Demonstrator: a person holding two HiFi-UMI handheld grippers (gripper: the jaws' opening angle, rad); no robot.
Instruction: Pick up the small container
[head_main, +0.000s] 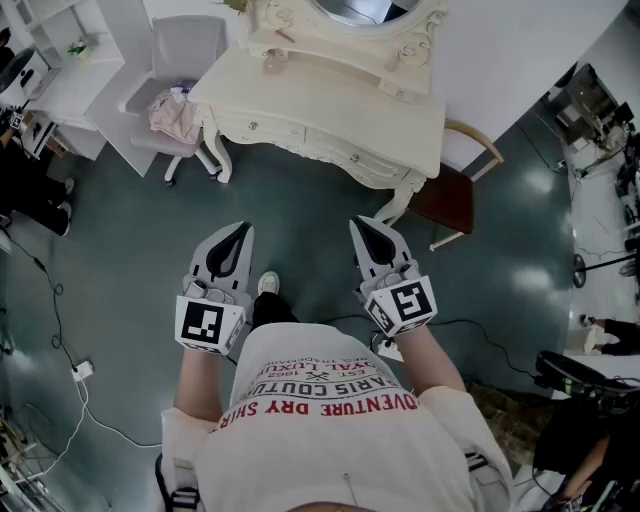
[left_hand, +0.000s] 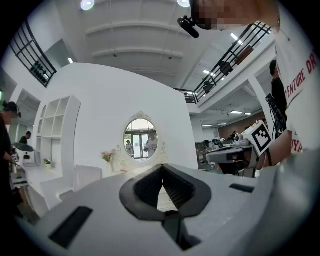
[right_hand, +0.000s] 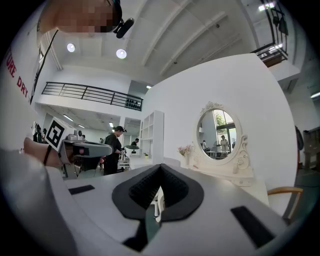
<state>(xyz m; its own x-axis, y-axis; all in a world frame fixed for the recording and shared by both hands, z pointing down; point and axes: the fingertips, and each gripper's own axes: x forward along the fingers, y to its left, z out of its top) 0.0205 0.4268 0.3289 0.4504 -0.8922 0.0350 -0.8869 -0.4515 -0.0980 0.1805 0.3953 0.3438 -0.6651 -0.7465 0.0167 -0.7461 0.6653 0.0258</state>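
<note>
From the head view, I have both tools held low in front of my body over bare floor. The left gripper (head_main: 240, 232) and the right gripper (head_main: 361, 227) both point toward the one cream dressing table (head_main: 330, 115). On its top sits a small pale round item that I take for the small container (head_main: 272, 62). It is well ahead of both sets of fingers and nearer the left one's line, and I cannot tell what it holds. There are two chairs: a grey chair (head_main: 190, 50) at the table's left with a pink cloth (head_main: 176, 116) on its seat, and a wooden chair (head_main: 455, 190) at its right.

In the left gripper view, the dark pads are clenched tip to tip with nothing between them. Beyond them stands one oval mirror (left_hand: 140, 132), with flowers (left_hand: 108, 156) beside it. The container is too small to pick out here.

In the right gripper view, the pads also meet at the tips and are empty. The same mirror and flowers are ahead.
</note>
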